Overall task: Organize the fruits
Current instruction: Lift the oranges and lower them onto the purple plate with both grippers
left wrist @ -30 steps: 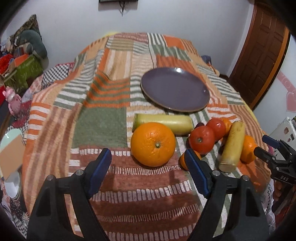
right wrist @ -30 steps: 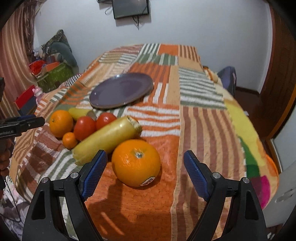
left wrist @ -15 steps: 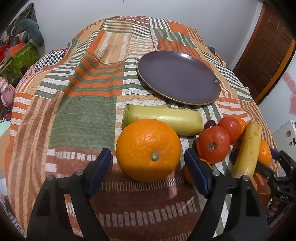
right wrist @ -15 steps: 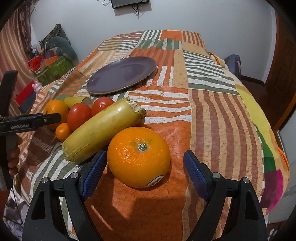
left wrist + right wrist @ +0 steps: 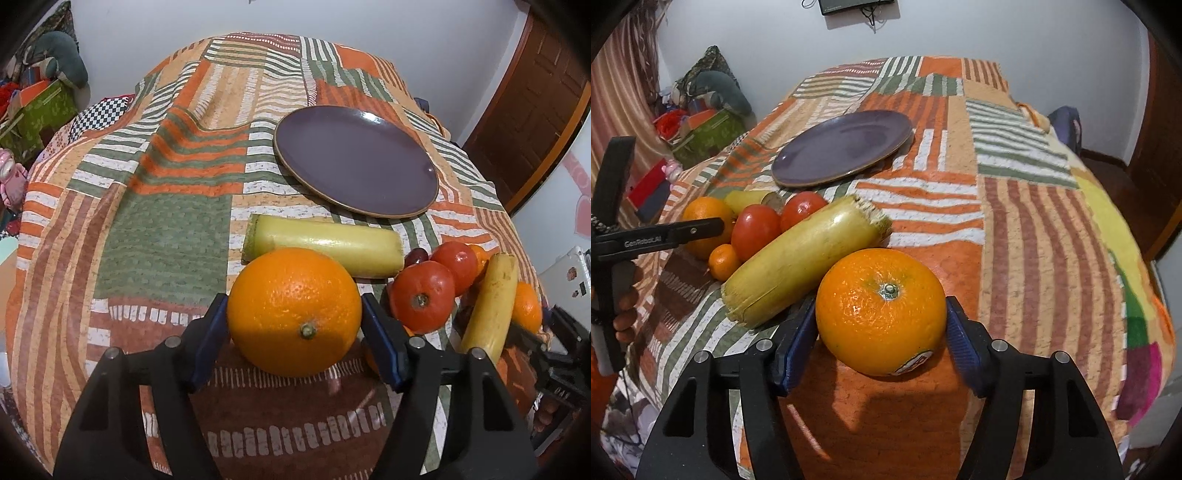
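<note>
In the left wrist view my left gripper (image 5: 293, 314) has its blue pads touching both sides of a large orange (image 5: 293, 310) that rests on the striped blanket. In the right wrist view my right gripper (image 5: 881, 321) has its pads against another large orange (image 5: 879, 310) with a sticker. An empty purple plate (image 5: 354, 162) lies beyond; it also shows in the right wrist view (image 5: 842, 147). Two yellow cane pieces (image 5: 325, 243) (image 5: 809, 254), two tomatoes (image 5: 423, 295) (image 5: 755, 229) and a small tangerine (image 5: 724, 260) lie between the two oranges.
The striped blanket (image 5: 166, 221) covers a bed that drops off on all sides. Boxes and cushions (image 5: 709, 122) sit on the floor at the left. A wooden door (image 5: 535, 92) is at the right. The left gripper (image 5: 665, 236) shows at the right wrist view's left edge.
Both grippers have moved forward and narrowed; each orange, earlier ahead of open jaws, now sits between the pads with the pads touching it.
</note>
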Demonstrator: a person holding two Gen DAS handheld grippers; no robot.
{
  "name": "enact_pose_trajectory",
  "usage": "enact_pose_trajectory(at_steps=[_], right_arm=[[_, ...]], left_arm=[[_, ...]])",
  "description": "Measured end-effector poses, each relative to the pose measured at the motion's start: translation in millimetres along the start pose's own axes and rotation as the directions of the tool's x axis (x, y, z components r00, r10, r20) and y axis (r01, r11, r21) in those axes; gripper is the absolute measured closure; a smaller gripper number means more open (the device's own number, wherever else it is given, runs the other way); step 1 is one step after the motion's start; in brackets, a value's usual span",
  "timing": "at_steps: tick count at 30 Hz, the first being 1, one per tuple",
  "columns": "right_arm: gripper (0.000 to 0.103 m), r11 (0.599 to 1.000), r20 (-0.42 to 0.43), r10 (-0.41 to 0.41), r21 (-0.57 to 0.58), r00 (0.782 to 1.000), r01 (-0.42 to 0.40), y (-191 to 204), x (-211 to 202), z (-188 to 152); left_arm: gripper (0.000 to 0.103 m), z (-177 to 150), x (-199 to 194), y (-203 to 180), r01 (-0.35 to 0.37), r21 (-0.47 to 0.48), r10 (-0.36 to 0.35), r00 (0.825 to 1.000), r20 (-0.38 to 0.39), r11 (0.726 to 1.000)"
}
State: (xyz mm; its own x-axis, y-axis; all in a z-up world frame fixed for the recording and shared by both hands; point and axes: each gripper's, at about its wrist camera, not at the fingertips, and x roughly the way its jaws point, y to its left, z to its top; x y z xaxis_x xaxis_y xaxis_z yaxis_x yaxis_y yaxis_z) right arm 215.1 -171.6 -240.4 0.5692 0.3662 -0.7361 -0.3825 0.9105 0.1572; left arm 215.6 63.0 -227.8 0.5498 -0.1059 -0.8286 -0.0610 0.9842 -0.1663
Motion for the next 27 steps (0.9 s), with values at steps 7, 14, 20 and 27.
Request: enact_pose_trajectory(at_steps=[7,14,20,27], right_arm=[[0.041,0.999,0.077,-0.038,0.013,0.996,0.037,-10.2,-23.4,15.8],[0.041,0.998,0.163,-0.055,0.007,0.985,0.055,-12.5,-41.8,41.1],[0.041,0.998,0.219,-0.057,-0.023,0.974,0.064,-6.5,-49.4,64.0],[0.041,0.994,0.293,-0.053,-0.074,0.955,0.078,2.4,-56.1,97.6]], left_arm=[[0.033,0.8,-23.3,-3.8,-0.003,0.015,0.003,0.999,0.046,1.0],[0.033,15.1,-55.5,-9.3,-0.001,0.03,-0.003,0.992,0.126,1.0],[0.033,33.5,-78.4,-15.9,-0.007,0.056,-0.004,0.981,0.193,0.998],[0.033,65.4,-94.5,-21.2,-0.016,0.065,-0.001,0.966,0.259,0.998]])
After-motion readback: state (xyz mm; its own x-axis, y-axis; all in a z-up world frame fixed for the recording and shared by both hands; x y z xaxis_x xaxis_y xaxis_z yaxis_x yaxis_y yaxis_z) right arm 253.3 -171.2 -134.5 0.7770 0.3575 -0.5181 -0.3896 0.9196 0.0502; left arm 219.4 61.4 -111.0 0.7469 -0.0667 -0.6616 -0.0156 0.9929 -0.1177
